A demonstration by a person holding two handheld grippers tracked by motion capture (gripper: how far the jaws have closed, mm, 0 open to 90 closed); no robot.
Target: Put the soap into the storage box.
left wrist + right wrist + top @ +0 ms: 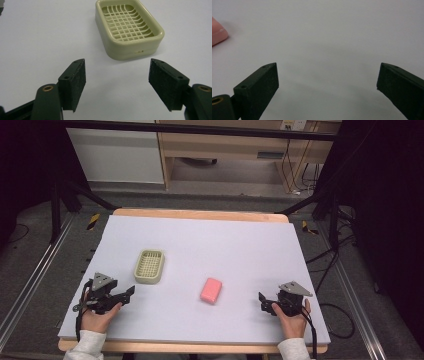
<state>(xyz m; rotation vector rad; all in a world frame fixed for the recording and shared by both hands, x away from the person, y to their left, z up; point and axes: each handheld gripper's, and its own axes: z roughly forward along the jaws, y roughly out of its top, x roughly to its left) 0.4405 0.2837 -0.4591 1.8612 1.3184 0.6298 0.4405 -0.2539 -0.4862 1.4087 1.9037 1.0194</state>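
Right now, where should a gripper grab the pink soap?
Probably across the two long sides of the pink soap, coming down from above. It lies flat on the table, apart from the dish, and its narrower width should fit open jaws best.

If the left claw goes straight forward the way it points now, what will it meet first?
Most likely the cream soap dish: it lies just ahead of the open left claw, with bare table between them. How far ahead is unclear.

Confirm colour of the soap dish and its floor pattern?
Pale cream-yellow soap dish, with a lattice grid of slots across its floor. Clearest in the left gripper view.
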